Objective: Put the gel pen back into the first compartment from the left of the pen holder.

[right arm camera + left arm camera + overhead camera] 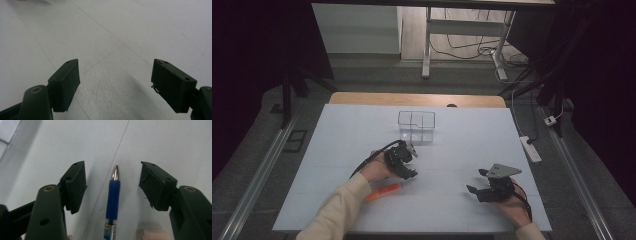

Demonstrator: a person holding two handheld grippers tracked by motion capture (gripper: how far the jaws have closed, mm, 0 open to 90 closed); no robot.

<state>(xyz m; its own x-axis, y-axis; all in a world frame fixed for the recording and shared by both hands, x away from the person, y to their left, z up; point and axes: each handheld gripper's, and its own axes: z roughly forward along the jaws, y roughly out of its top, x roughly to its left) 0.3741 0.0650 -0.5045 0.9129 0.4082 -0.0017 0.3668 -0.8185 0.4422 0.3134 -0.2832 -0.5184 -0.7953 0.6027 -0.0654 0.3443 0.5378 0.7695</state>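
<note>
A blue pen [113,195] with a silver tip lies on the white table sheet, lengthwise between the jaws of my left gripper [112,166]. Both pads [75,185] stand clear of the pen on either side, so the gripper is open around it. In the high view the left gripper [411,162] is held low over the middle of the table, just in front of a clear plastic box [416,126]. My right gripper [475,180] rests near the front right, and its open jaws [116,62] have bare sheet between them.
An orange marker [383,192] lies on the sheet beside the left forearm. The white sheet [337,140] covers the table out to its edges. A pale pinkish shape [150,233] sits at the bottom of the left gripper view; what it is cannot be told.
</note>
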